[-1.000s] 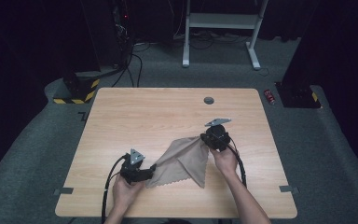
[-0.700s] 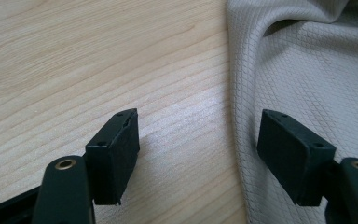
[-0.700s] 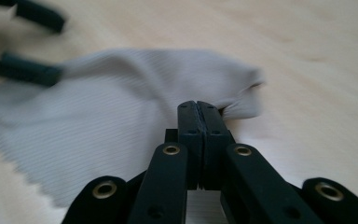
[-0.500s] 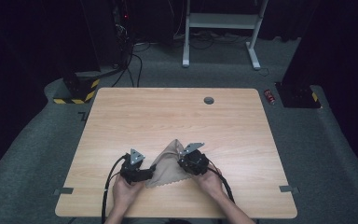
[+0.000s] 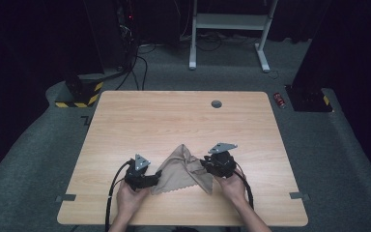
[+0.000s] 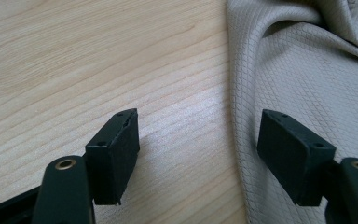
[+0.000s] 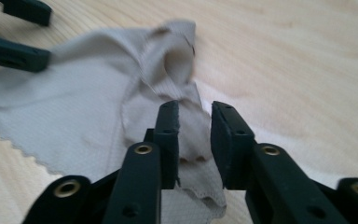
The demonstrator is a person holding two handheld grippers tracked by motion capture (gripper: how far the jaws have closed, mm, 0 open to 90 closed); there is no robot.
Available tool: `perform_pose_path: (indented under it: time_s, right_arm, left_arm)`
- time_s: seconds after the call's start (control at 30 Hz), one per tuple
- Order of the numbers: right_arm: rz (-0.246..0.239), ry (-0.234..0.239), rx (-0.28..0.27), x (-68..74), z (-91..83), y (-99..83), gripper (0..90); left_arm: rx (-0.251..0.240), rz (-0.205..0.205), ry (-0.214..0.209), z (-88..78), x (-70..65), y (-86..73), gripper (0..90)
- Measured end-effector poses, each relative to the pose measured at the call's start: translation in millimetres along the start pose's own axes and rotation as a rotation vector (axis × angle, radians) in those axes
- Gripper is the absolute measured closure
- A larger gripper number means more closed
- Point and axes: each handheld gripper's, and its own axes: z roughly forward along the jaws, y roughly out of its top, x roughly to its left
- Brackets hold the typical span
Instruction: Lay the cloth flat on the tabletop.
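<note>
Light wood-grain surface (image 5: 174, 121) with a round grommet hole (image 5: 216, 104) near its far edge; dark room, grey carpet, white desk frame (image 5: 229, 21) behind, yellow-black striped block (image 5: 79, 94) far left, red can (image 5: 280, 100) on the floor far right. No readable writing. Left claw (image 5: 153, 180) released, jaws wide, straddling the left edge of the beige cloth (image 5: 183, 171). Cloth lies crumpled near the front edge between both claws, scalloped hem toward the person, long axis roughly left-right. Right claw (image 5: 206, 165) released: jaws have just been opening, a cloth fold sits loose between them.
</note>
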Motion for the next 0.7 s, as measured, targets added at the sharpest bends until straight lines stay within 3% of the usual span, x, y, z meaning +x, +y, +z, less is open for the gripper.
perform_pose_path:
  time_s: [0.13, 0.27, 0.37, 0.43, 0.57, 0.7]
  right_arm:
    - [0.064, 0.001, 0.034, -9.0, 13.3, -5.7, 66.5]
    - [0.126, 0.032, 0.062, -19.1, 24.0, -7.3, 70.5]
    - [0.102, 0.033, 0.083, -19.0, 28.0, -7.4, 84.1]
    - [0.097, 0.022, 0.078, -18.2, 27.0, -6.5, 87.7]
    - [0.073, -0.003, 0.06, -20.8, 21.4, -1.1, 88.7]
    - [0.073, 0.004, 0.056, -24.5, 16.6, 5.5, 84.4]
  left_arm:
    - [0.0, -0.003, 0.0, 0.0, -0.2, 0.0, 29.9]
    - [0.001, -0.001, 0.0, -0.1, -0.1, 0.0, 29.9]
    - [0.0, 0.0, 0.0, 0.0, 0.0, 0.0, 29.9]
    - [0.0, -0.001, 0.0, 0.0, 0.0, 0.0, 29.8]
    - [0.0, -0.001, 0.0, 0.0, 0.1, 0.0, 29.8]
    - [0.0, -0.003, -0.001, 0.1, -0.1, 0.0, 29.8]
